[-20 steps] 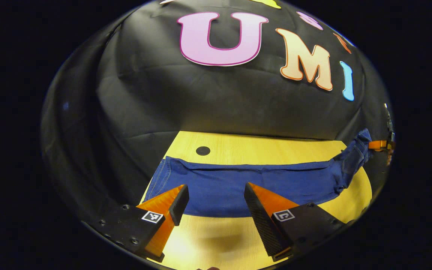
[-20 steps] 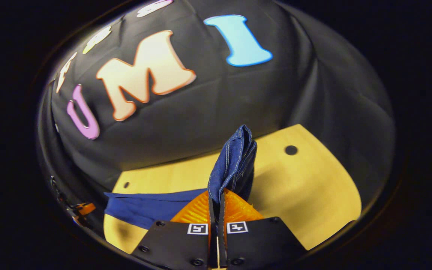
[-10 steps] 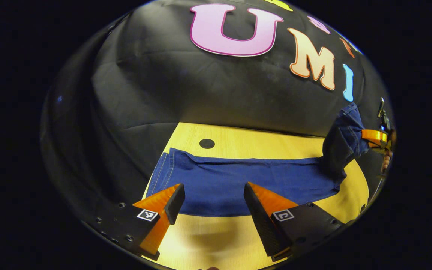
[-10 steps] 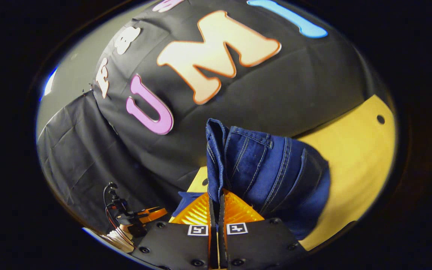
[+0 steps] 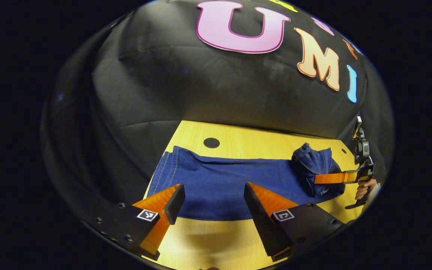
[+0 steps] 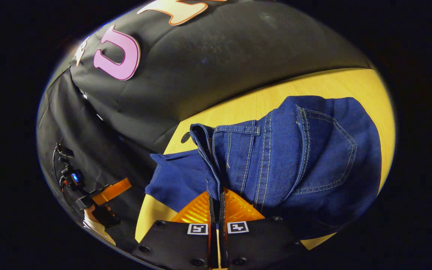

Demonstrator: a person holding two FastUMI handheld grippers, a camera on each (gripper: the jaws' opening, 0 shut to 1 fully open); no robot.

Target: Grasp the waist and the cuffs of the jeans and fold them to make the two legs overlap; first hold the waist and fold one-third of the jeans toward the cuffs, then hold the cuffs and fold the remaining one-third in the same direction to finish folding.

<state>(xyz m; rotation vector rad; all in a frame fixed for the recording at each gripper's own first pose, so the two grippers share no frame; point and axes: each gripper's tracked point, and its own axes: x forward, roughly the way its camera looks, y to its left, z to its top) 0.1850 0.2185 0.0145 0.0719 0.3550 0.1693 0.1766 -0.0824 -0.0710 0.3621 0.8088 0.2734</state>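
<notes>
On the left, the left gripper point(image 5: 210, 198) hovers with its fingers spread wide and nothing between them, just above the near edge of the dark blue denim jeans point(image 5: 223, 180), which lie stretched along the pale yellow wooden desk point(image 5: 253, 140) with legs apparently already overlapped. The cuff end point(image 5: 165, 168) rests flat at the far left of that view, untouched.

To the right, the right gripper point(image 6: 216, 204) is pressed together on the stitched waistband point(image 6: 204, 150), carrying the waist up and over toward the cuffs; the pocketed seat point(image 6: 313, 150) bulges in a loose hump rather than lying flat.

To do this fold well, the right gripper likely should travel along the line of the legs, low and level, and set the waist down about a third of the way along, edges square with the leg beneath. Releasing only once the cloth is settled would avoid a crooked crease. The left gripper could pin the near edge if the legs begin to slide.
</notes>
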